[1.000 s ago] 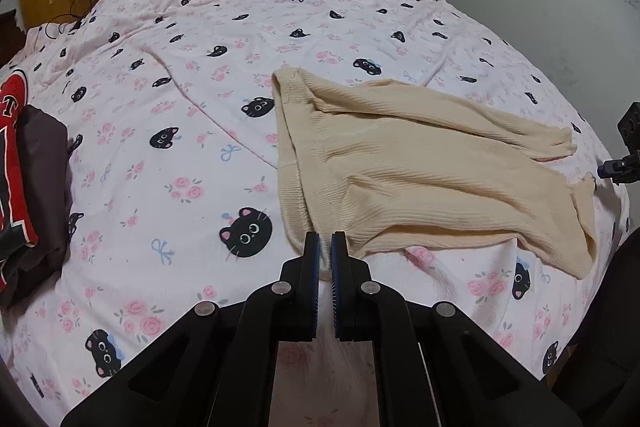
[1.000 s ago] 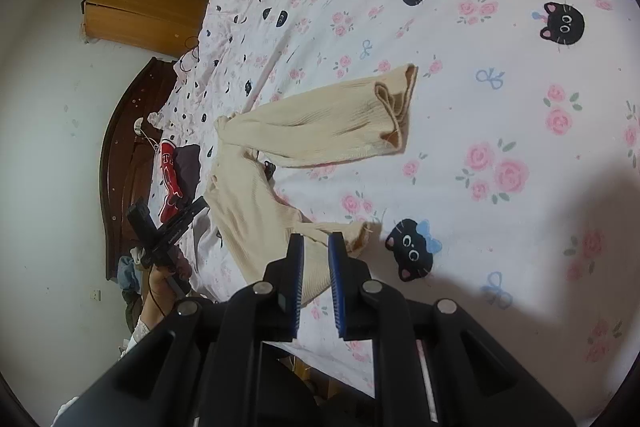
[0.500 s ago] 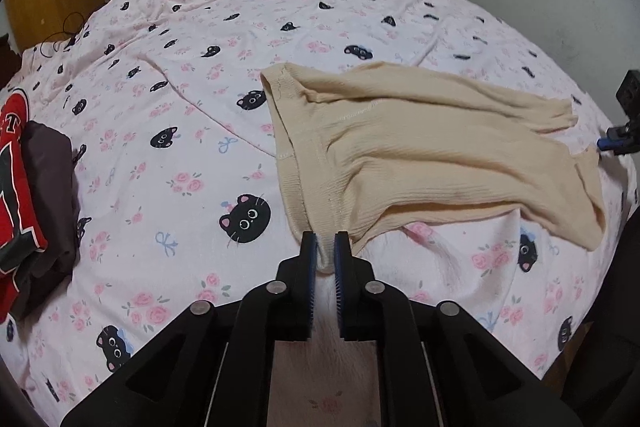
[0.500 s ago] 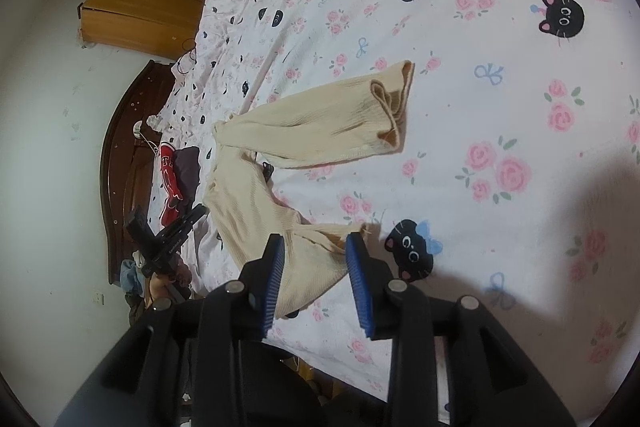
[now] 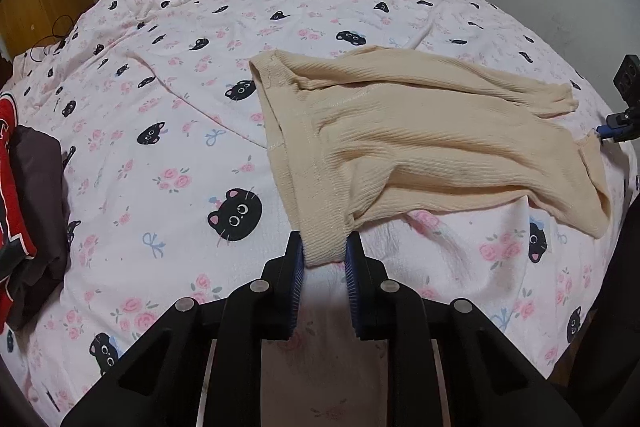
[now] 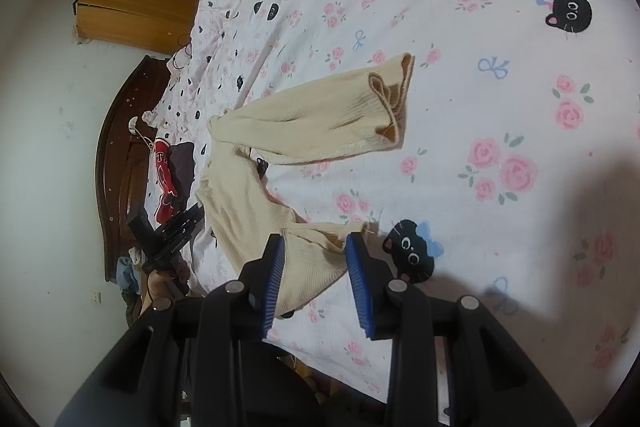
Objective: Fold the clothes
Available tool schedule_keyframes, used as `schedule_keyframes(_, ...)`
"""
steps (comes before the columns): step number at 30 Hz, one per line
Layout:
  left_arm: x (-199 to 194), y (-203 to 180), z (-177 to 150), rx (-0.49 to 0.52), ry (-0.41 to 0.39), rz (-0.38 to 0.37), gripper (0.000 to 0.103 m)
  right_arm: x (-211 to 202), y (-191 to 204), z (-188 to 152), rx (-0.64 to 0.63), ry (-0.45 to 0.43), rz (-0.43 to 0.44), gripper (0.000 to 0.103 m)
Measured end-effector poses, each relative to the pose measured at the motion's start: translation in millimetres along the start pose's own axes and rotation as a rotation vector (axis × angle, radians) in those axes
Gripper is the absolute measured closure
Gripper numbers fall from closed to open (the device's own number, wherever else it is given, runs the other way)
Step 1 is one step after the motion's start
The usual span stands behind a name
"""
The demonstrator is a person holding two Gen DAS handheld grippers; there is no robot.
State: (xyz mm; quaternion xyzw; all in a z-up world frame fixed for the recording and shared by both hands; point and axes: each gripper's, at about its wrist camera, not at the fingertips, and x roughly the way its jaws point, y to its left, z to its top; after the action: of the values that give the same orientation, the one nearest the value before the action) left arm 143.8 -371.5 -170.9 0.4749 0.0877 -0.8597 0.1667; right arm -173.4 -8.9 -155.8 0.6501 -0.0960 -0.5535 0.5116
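Beige ribbed trousers [image 5: 420,147] lie spread on the pink cat-print bedspread [image 5: 160,155]. My left gripper [image 5: 323,247] is at the near waistband corner. Its jaws are opening, and the hem sits loosely between the blue pads. In the right wrist view the trousers [image 6: 320,115] lie with one leg folded back and the other running toward my right gripper [image 6: 316,243]. That gripper is open, and the leg's cuff lies between its fingers without being pinched. The left gripper [image 6: 168,235] shows at the far waist end, held by a hand [image 6: 156,283].
A pile of red and dark clothes [image 5: 24,187] lies at the bed's left edge, near the dark wooden headboard [image 6: 120,147]. A wooden cabinet [image 6: 136,7] stands past the bed's far corner. A white wall runs along the right side.
The left jaws went from shut to slightly parted, and the waistband corner now sits between them. The right jaws spread from nearly shut to wide around the cuff.
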Motion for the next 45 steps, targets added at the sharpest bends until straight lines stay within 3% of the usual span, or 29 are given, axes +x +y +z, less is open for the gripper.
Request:
schedule_keyframes(4,-4,0,1,-0.005,-0.011,0.016,0.087,0,1,0,0.005,-0.002,0.003,0.069)
schedule_keyframes(7,-9,2,1,-0.019,-0.028,0.032,0.087,1,2,-2,0.01,0.005,0.012,0.055)
schedule_keyframes(8,-12,4,1,-0.027,-0.034,0.036,0.087,3,4,-4,0.003,0.015,0.008,0.055)
schedule_keyframes(16,-17,7,2,-0.046,-0.047,0.047,0.087,18,11,-16,-0.017,0.023,-0.152,0.056)
schedule_keyframes(21,-20,8,2,-0.056,-0.056,0.043,0.087,6,-2,-8,0.064,-0.058,-0.116,0.055)
schedule_keyframes(25,-22,9,2,-0.061,-0.06,0.045,0.087,22,-10,-1,0.117,-0.024,-0.058,0.055)
schedule_keyframes(27,-22,9,2,-0.066,-0.062,0.046,0.087,26,-6,2,0.109,-0.033,-0.069,0.061)
schedule_keyframes(29,-23,11,2,-0.073,-0.063,0.045,0.087,28,-5,3,0.104,-0.033,-0.082,0.086)
schedule_keyframes(31,-24,12,1,-0.078,-0.064,0.046,0.087,27,-6,1,0.107,-0.026,-0.069,0.096)
schedule_keyframes(40,-23,17,-3,-0.095,-0.045,0.053,0.087,-12,-3,-14,0.062,-0.102,-0.043,0.097)
schedule_keyframes(45,-13,17,-4,-0.098,-0.003,0.083,0.087,-2,-11,-14,0.073,-0.059,-0.268,0.093)
